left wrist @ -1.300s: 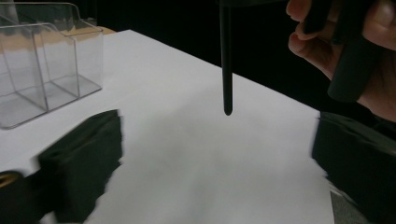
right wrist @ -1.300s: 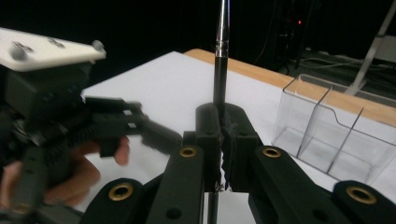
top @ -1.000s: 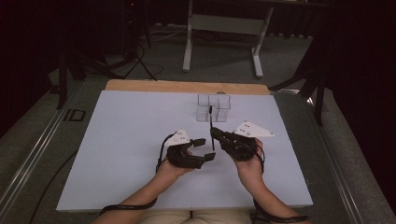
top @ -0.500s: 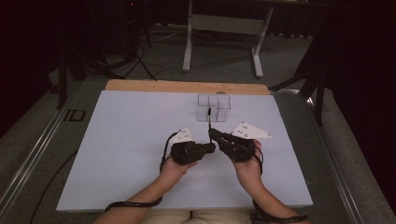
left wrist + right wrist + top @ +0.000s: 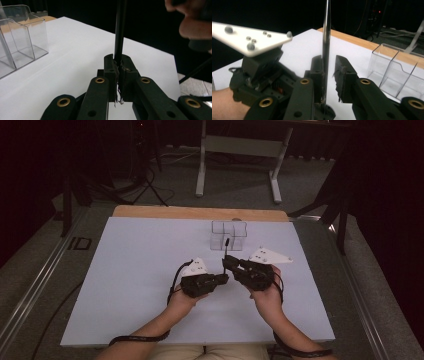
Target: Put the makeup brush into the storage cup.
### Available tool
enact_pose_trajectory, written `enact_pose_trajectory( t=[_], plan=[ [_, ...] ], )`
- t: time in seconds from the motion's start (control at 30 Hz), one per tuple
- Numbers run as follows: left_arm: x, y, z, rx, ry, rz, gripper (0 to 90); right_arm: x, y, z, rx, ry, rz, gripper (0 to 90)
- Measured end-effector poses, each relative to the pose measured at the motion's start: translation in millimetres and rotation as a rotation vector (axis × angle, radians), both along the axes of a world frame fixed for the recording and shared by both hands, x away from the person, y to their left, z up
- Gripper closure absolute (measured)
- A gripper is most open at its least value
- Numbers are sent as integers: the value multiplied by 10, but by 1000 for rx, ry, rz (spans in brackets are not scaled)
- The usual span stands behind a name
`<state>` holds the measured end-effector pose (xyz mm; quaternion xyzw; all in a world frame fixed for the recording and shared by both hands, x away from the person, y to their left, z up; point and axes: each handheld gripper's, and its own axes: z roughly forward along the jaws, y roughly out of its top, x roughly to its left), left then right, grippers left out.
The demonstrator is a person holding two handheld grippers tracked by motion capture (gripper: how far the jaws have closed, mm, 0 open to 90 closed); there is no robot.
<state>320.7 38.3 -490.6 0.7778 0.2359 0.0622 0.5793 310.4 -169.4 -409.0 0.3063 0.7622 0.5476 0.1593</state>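
A thin black rod (image 5: 226,248) stands upright between the two grippers, just in front of the clear box. My left gripper (image 5: 224,278) reaches in from the left and is shut on the rod's (image 5: 119,30) lower end, as the left gripper view (image 5: 118,61) shows. My right gripper (image 5: 226,263) comes in from the right. Its jaws (image 5: 329,62) have just been opening: the rod (image 5: 326,30) still lies against one pad, and a gap shows to the other. The left gripper's body (image 5: 259,65) sits close beside it.
A clear plastic box with compartments (image 5: 229,235) stands on the white table top (image 5: 135,270), just beyond the grippers; it is also in the gripper views (image 5: 22,37) (image 5: 394,72). A wooden edge (image 5: 200,213) runs along the far side. Dark floor and stand legs lie beyond.
The left gripper's jaws, apart a second ago, have shut on the rod. Both hands have kept their place.
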Motion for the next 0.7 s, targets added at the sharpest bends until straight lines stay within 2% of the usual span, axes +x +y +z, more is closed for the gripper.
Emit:
enact_pose_trajectory(
  t=[0.3,0.53,0.6,0.7],
  plan=[
    [-24,13,-48,41,-1,-8,867,11,33,99,8,-19,-8,745],
    [-15,28,-61,47,2,-7,866,24,45,118,13,-8,-8,794],
    [-14,28,-65,56,-1,-11,866,24,53,117,4,-10,1,841],
    [-12,34,-75,59,-8,-11,865,6,69,116,-12,-24,5,849]
  ],
)
